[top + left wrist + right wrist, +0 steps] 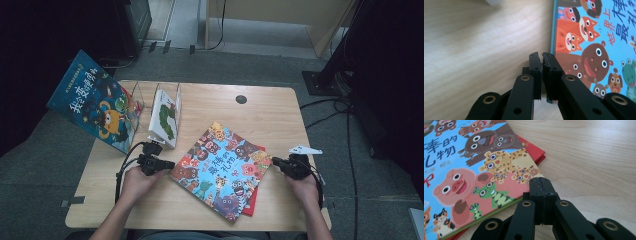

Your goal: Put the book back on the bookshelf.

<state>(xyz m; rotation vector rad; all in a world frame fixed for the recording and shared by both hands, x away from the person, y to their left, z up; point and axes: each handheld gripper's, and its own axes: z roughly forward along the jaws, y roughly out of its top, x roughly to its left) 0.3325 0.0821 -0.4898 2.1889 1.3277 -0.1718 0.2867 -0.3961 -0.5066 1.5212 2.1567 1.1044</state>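
Note:
A blue picture book (220,170) covered in cartoon animals lies askew in the middle of the table, on top of a red book (252,202). My left gripper (171,164) is at the blue book's left edge. In the left gripper view the gripper (541,56) has its jaws together with only a thin slit between them, nothing shows in the slit, and the right jaw lies over the book's (599,37) edge. My right gripper (274,160) is at the book's right corner. In the right gripper view it (541,180) is shut and empty, touching or just off the cover (461,170), with the red book (534,151) beyond.
At the back left of the wooden table (260,110) a wire rack (157,92) holds a white caterpillar book (165,117). A large blue book (95,100) leans off its left side. A round cable hole (241,99) sits near the far edge. Cables run over the floor at the right.

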